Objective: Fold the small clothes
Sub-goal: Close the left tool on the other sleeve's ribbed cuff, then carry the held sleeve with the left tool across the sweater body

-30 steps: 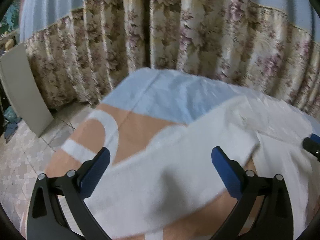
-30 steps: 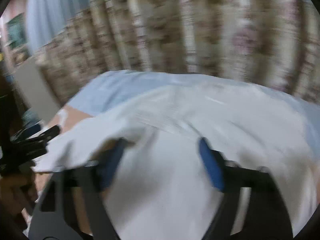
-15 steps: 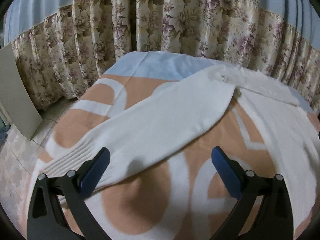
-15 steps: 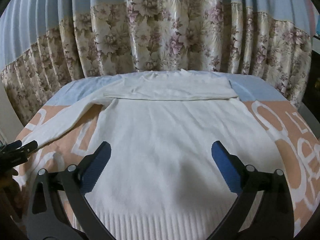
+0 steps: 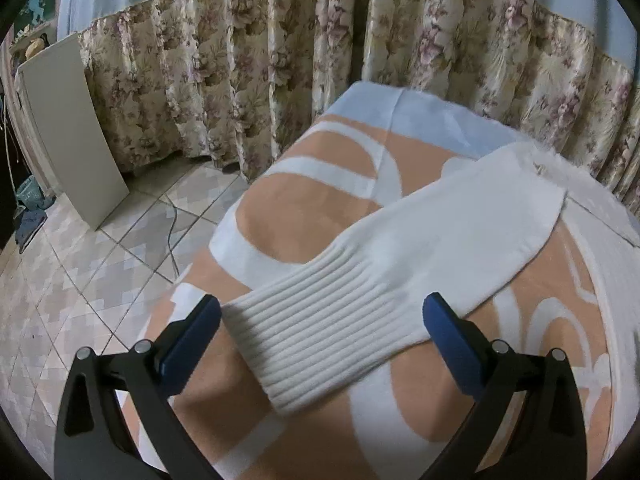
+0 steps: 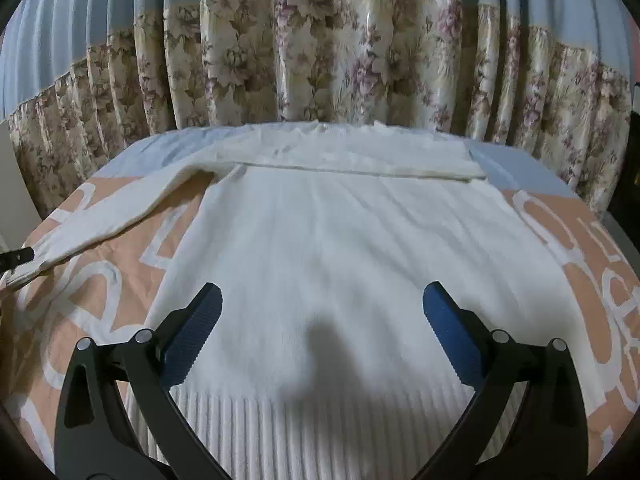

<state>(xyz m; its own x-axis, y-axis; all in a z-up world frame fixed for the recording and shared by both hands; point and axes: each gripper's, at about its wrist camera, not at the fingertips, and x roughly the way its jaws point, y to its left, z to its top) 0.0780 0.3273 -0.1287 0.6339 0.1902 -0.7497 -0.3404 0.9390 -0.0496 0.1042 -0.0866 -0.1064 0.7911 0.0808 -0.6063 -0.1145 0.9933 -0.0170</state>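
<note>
A white knit sweater (image 6: 340, 248) lies flat on an orange-and-white blanket (image 6: 92, 292), ribbed hem toward me. Its right sleeve is folded across the top near the collar. Its left sleeve (image 5: 420, 240) stretches out to the side, ending in a ribbed cuff (image 5: 320, 328). My left gripper (image 5: 322, 330) is open with the cuff lying between its blue fingers. It also shows at the left edge of the right wrist view (image 6: 16, 258). My right gripper (image 6: 322, 330) is open and empty, just above the sweater's lower body near the hem.
The blanket (image 5: 304, 216) covers a bed whose left edge drops to a tiled floor (image 5: 80, 272). A white board (image 5: 68, 132) leans against floral curtains (image 6: 320, 60) that run behind the bed. A cable lies on the floor (image 5: 172, 236).
The sweater was in motion a second ago and now lies flat. My left gripper has drawn back along the left sleeve to its cuff. My right gripper has held still over the hem.
</note>
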